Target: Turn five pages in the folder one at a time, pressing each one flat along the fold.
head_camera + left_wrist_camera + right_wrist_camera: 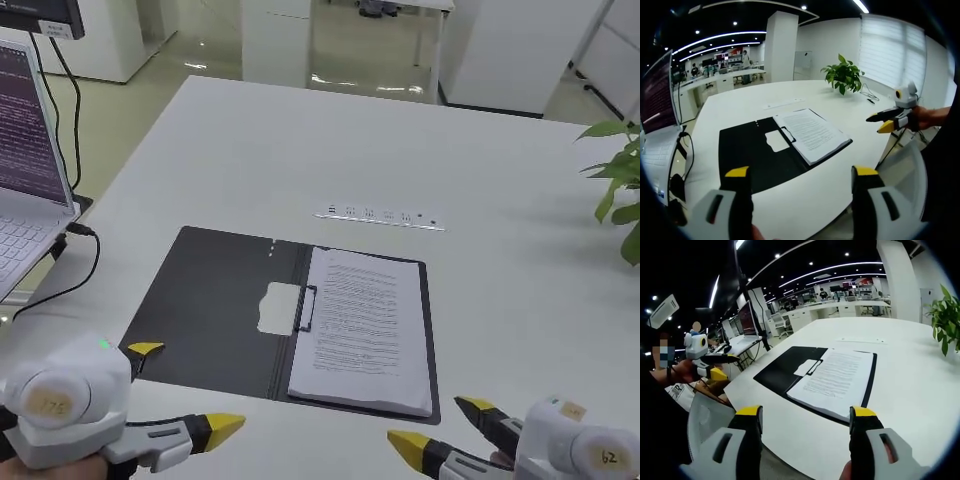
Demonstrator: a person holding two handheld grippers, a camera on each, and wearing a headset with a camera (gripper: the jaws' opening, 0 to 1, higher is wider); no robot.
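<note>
Folder lies open and flat on the white tabletop, near its front edge and roughly centred between the two tools. Its black left cover is bare apart from a small white slip beside the fold. The right half carries a stack of printed pages, with the top sheet lying flat and text side up. A black clip sits at the stack's inner edge, by the fold. Left tool is released: its yellow-tipped jaws stand wide apart with nothing between them. It sits at the near left of the folder, and in the head view one tip overlaps the cover's near-left corner; contact cannot be judged there. In the left gripper view these jaws frame the folder from the front, apart from it. Right tool is also released, jaws spread and empty. It is off the near right corner of the page stack and not touching it. In the right gripper view the folder lies ahead between the jaws. Beyond the folder, a white socket strip is set into the tabletop. An open laptop stands at the far left with a black cable trailing from it. A green plant stands at the right edge.
</note>
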